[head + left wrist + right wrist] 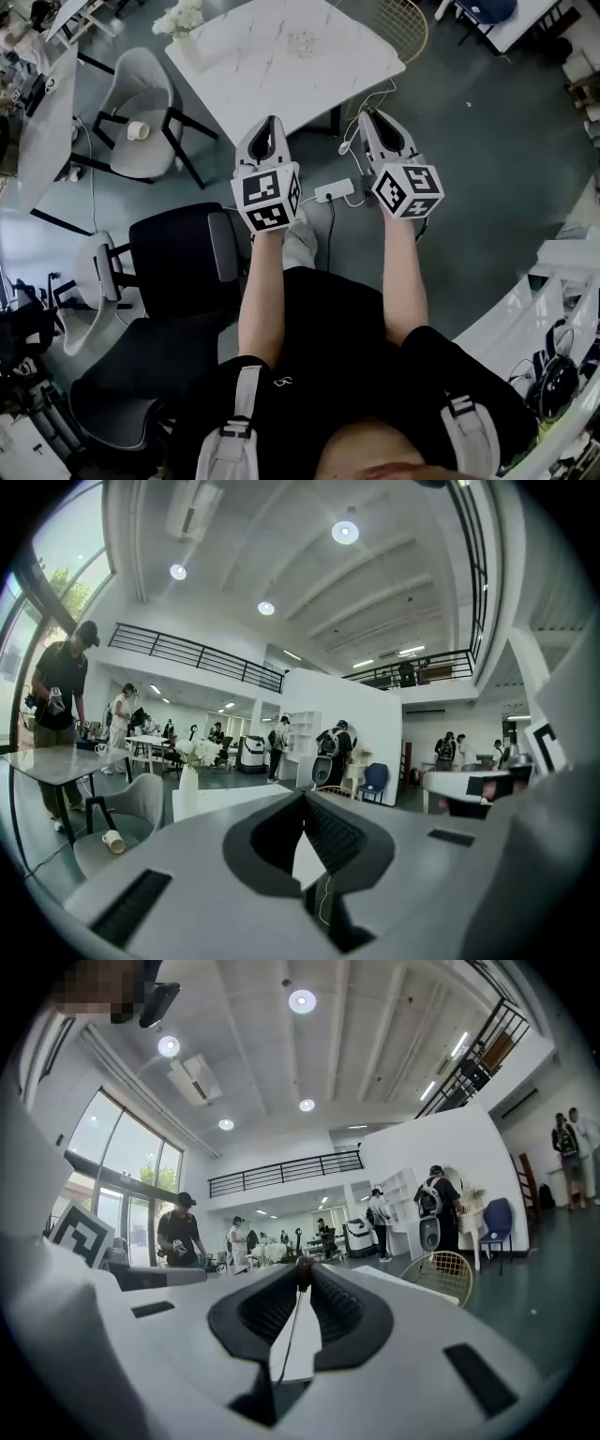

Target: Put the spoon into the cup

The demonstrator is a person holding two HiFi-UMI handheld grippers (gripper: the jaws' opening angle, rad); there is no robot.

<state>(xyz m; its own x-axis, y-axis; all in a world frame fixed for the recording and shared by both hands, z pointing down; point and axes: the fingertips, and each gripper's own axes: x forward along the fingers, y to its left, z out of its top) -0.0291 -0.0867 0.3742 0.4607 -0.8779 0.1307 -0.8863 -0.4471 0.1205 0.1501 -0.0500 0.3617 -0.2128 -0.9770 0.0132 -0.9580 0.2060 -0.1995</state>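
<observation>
I see no spoon in any view. A paper cup [138, 130] [112, 841] lies on the seat of a grey chair [141, 94], left of the white marble table [281, 66]. A faint, glass-like round shape [300, 40] sits on the tabletop; I cannot tell what it is. My left gripper [271, 125] [302, 795] hangs at the table's near edge, tips together, nothing between them. My right gripper [367, 116] [302, 1266] is beside it at the table's near corner. Its tips meet at a small dark spot that I cannot identify.
A vase of white flowers [187, 37] [188, 789] stands at the table's far left corner. A white power strip [335, 191] with cables lies on the floor under the grippers. A black office chair [178, 262] is close on my left, a wire chair [398, 23] [448, 1274] beyond the table. Several people stand farther off.
</observation>
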